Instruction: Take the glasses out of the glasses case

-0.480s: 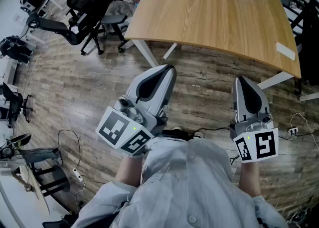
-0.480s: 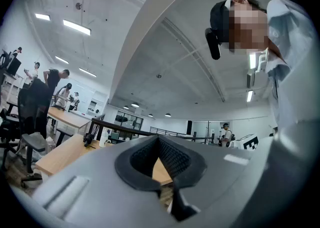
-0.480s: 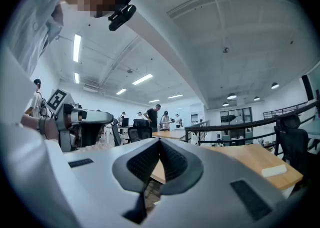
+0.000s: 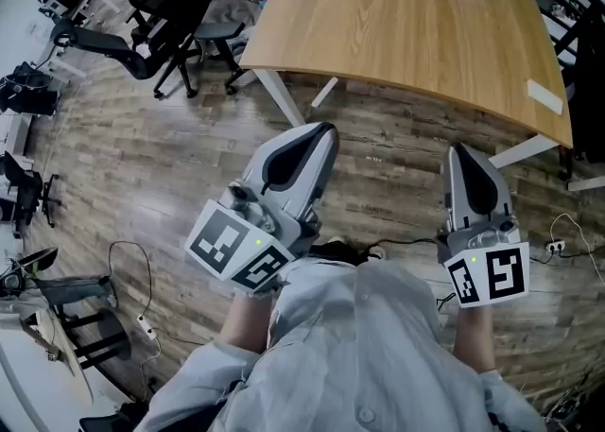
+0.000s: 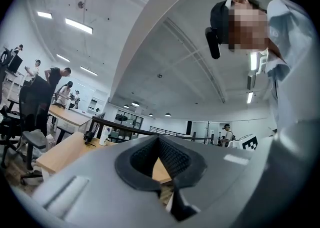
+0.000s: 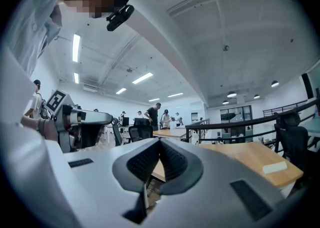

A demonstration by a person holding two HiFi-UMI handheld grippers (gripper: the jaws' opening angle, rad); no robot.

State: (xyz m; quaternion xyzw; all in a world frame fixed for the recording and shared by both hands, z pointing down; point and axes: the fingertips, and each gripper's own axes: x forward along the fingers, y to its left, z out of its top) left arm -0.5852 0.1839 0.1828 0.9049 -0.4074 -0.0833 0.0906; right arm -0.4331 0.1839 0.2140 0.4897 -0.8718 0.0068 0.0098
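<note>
Left gripper (image 4: 324, 129) and right gripper (image 4: 458, 149) hover short of the bench (image 4: 416, 33), fingers pressed together, empty; the glasses case may be the white oblong (image 4: 544, 96) at its right edge; glasses are likely light, fragile; pinch the frame, never lenses.

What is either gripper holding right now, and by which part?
Nothing. The left gripper and the right gripper each have their jaws closed tip to tip with nothing between them. Both are over the floor, short of the wooden table.
</note>
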